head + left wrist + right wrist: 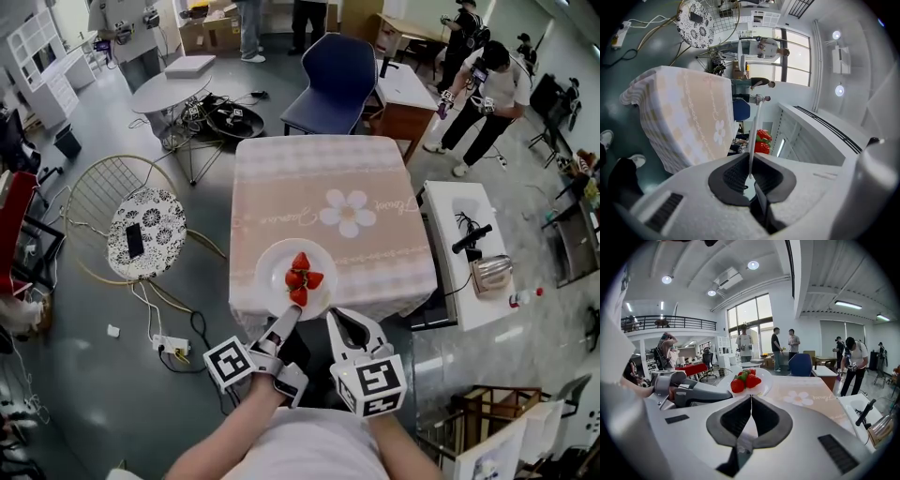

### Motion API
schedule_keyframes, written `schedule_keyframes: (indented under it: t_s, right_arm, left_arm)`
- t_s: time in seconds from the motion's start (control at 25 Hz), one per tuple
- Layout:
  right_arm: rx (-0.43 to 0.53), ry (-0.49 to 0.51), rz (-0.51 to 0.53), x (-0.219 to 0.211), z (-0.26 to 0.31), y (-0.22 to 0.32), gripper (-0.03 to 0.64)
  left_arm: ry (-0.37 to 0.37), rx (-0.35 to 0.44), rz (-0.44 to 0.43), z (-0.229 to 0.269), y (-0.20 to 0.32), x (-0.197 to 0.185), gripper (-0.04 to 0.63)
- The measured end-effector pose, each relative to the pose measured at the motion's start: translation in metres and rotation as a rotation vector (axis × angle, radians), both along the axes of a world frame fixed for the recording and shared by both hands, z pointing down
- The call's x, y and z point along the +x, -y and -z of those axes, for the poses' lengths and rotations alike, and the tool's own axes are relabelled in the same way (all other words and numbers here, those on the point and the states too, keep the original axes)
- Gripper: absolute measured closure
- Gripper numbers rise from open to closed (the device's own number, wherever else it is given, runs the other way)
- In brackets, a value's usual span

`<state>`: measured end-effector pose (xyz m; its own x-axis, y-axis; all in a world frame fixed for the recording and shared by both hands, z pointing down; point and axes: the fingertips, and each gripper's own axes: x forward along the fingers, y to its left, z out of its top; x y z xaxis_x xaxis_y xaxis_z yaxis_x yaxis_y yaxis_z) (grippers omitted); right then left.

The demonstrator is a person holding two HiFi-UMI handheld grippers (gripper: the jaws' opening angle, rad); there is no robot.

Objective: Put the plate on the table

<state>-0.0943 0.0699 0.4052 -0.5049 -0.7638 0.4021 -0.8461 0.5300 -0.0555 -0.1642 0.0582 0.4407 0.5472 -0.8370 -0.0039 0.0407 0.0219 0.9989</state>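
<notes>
A white plate (281, 272) carrying three strawberries (300, 278) is over the near edge of the table (319, 178), which wears a pink cloth with a daisy print. My left gripper (288, 321) is shut on the plate's near rim. In the left gripper view the plate (754, 131) runs edge-on out of the jaws, with the strawberries (761, 140) beside it. My right gripper (337, 321) sits just right of the left one, shut and empty. Its view looks onto the plate (761, 379), the berries (745, 380) and the left gripper (691, 392). Whether the plate rests on the cloth is unclear.
A wire chair (141, 225) with a patterned cushion and a phone stands to the left. A blue chair (333, 84) is at the table's far side. A white side table (464, 244) with a toaster is on the right. Cables and a power strip (169, 343) lie on the floor. People stand at the back right.
</notes>
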Motion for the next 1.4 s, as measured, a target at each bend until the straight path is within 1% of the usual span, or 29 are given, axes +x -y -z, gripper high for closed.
schedule_keyframes:
  t_s: [0.16,0.4,0.6,0.76,0.96,1.16,1.28,1.4]
  right_arm:
    - [-0.009,0.01,0.018,-0.002,-0.003,0.012,0.612]
    - [-0.013,0.024,0.084,-0.001,-0.011,0.043,0.612]
    - [-0.033,0.027,0.138,0.005,-0.013,0.069,0.612]
    - [-0.039,0.017,0.149,0.02,-0.017,0.101,0.612]
    - [-0.059,0.021,0.163,0.042,-0.026,0.136,0.612]
    - [-0.089,0.043,0.188,0.055,-0.044,0.156,0.612]
    - [-0.101,0.051,0.183,0.064,-0.05,0.168,0.612]
    - [-0.108,0.065,0.187,0.073,-0.06,0.178,0.612]
  left_arm:
    - [0.004,-0.015,0.019,-0.003,0.008,-0.004,0.577]
    - [0.022,-0.034,0.073,-0.012,0.032,-0.005,0.577]
    - [0.026,-0.055,0.109,-0.018,0.056,0.005,0.577]
    - [0.019,-0.077,0.105,-0.029,0.08,0.021,0.577]
    - [0.038,-0.096,0.086,-0.042,0.11,0.044,0.577]
    - [0.044,-0.139,0.084,-0.059,0.127,0.058,0.577]
    - [0.038,-0.143,0.082,-0.067,0.136,0.066,0.577]
    - [0.053,-0.142,0.061,-0.077,0.146,0.075,0.577]
